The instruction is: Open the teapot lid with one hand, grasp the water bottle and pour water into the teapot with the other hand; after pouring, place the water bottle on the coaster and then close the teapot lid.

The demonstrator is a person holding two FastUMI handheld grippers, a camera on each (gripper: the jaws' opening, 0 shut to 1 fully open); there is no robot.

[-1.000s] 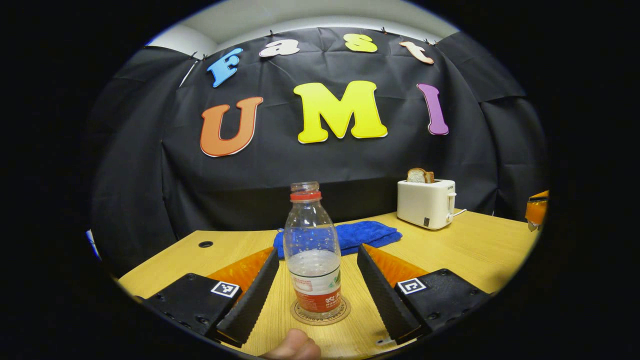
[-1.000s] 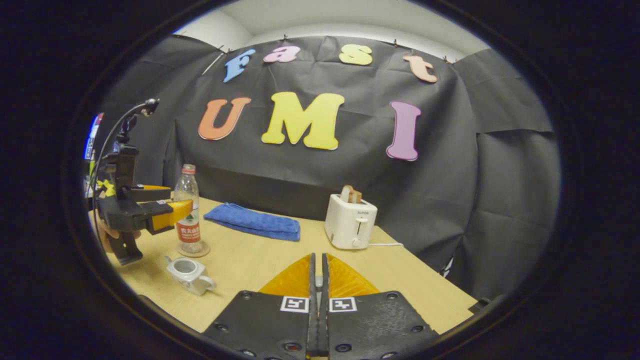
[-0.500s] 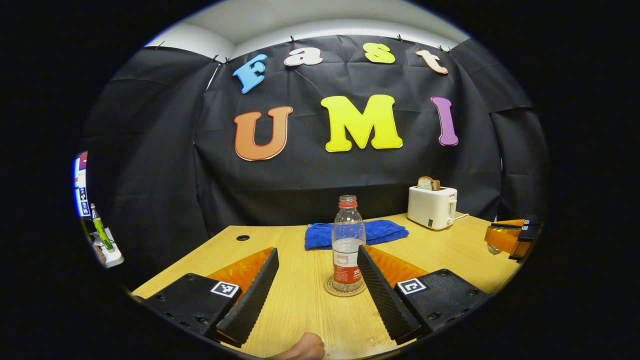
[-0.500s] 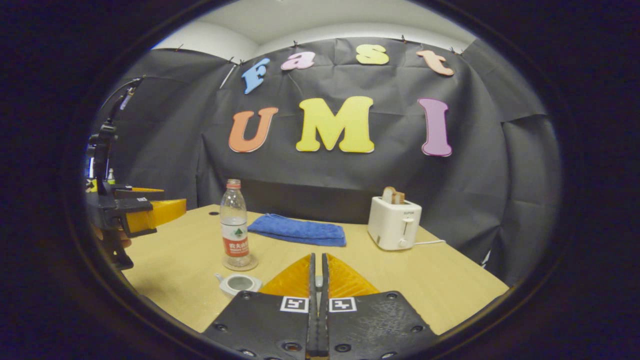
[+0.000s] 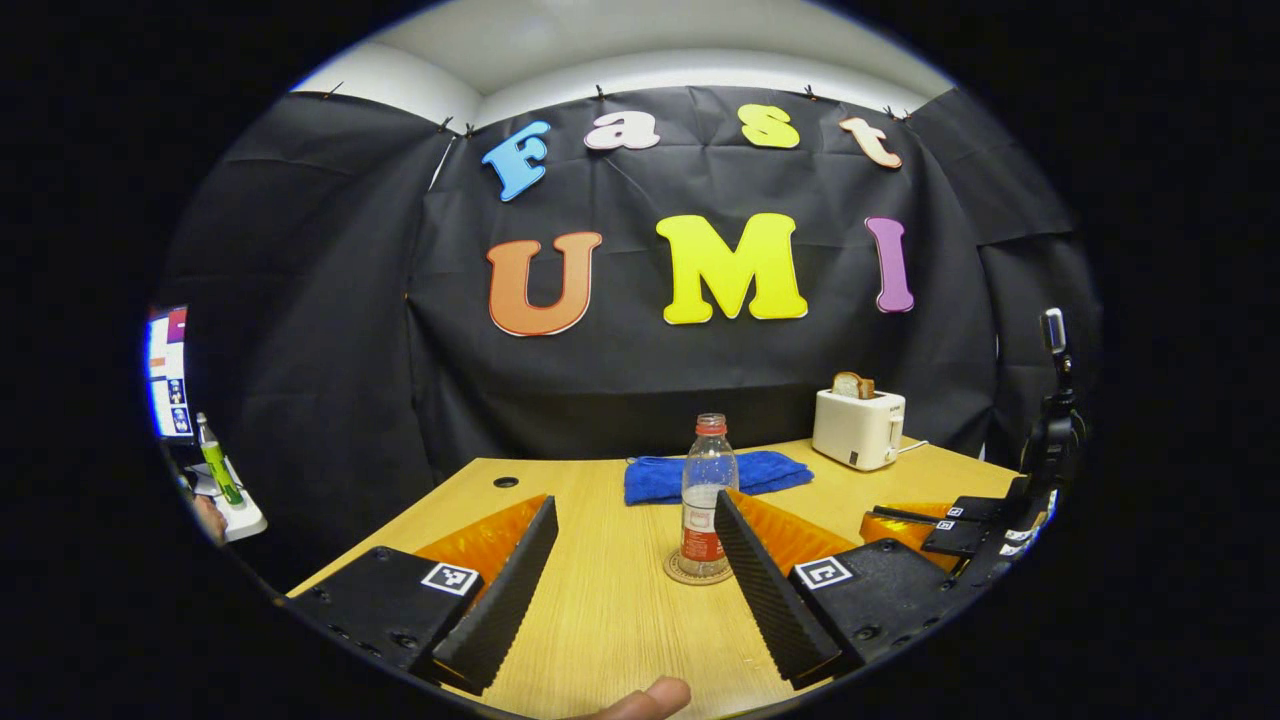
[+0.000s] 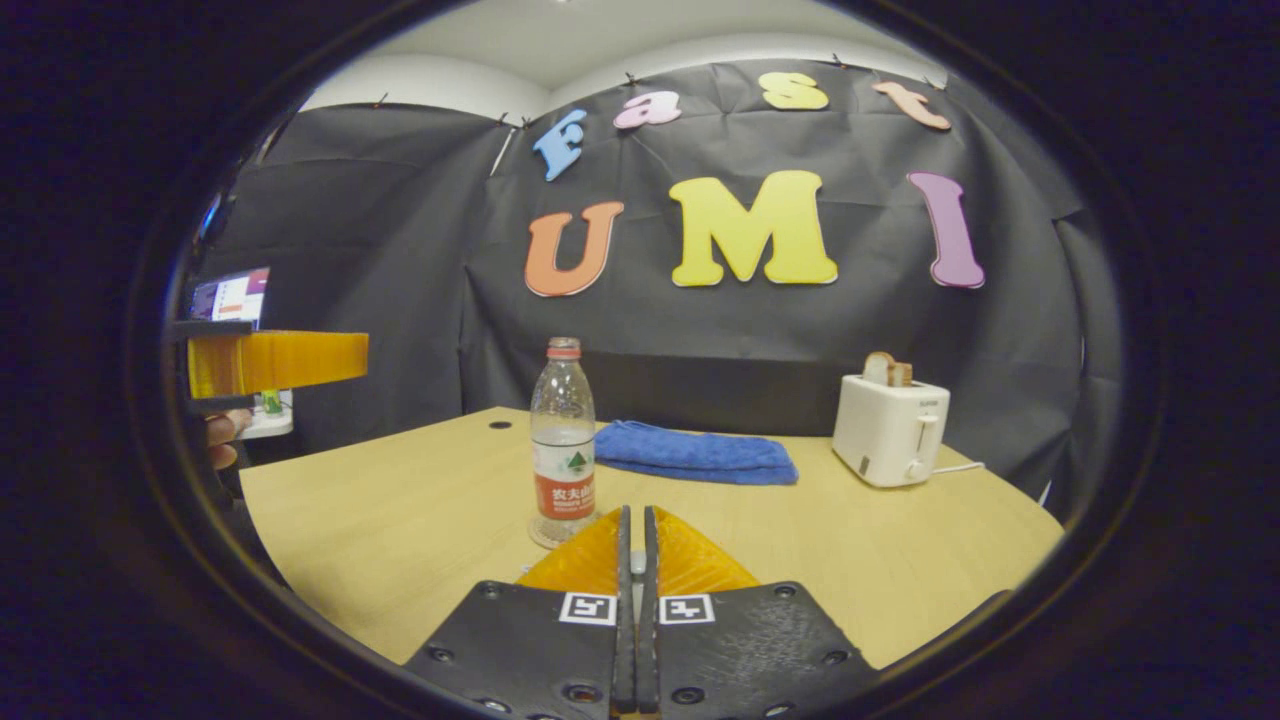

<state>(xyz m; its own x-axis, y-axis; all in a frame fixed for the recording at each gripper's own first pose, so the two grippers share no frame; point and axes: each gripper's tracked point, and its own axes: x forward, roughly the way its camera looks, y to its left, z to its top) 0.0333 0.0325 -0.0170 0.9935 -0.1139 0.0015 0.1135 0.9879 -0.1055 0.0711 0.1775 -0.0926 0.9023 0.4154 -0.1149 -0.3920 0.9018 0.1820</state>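
Observation:
The clear water bottle (image 5: 708, 495) with a red label stands upright on the round coaster (image 5: 690, 575). My left gripper (image 5: 634, 500) is open, well short of the bottle, with nothing between its fingers. In the right gripper view the bottle (image 6: 563, 440) stands just beyond my right gripper (image 6: 636, 512). That gripper is shut, and a small pale piece, the teapot lid (image 6: 637, 563), shows in the slit between its fingers. The teapot itself is hidden under those fingers. The right gripper (image 5: 905, 522) also appears low at the right of the left gripper view.
A folded blue towel (image 6: 695, 453) lies behind the bottle. A white toaster (image 6: 890, 430) holding bread stands at the back right of the wooden table (image 6: 400, 520). The left gripper (image 6: 270, 362) and the hand holding it hover off the table's left edge.
My left gripper has drawn back, open, from the bottle, which stays on the coaster. My right gripper has swung toward the bottle, and the open teapot has slipped under its fingers.

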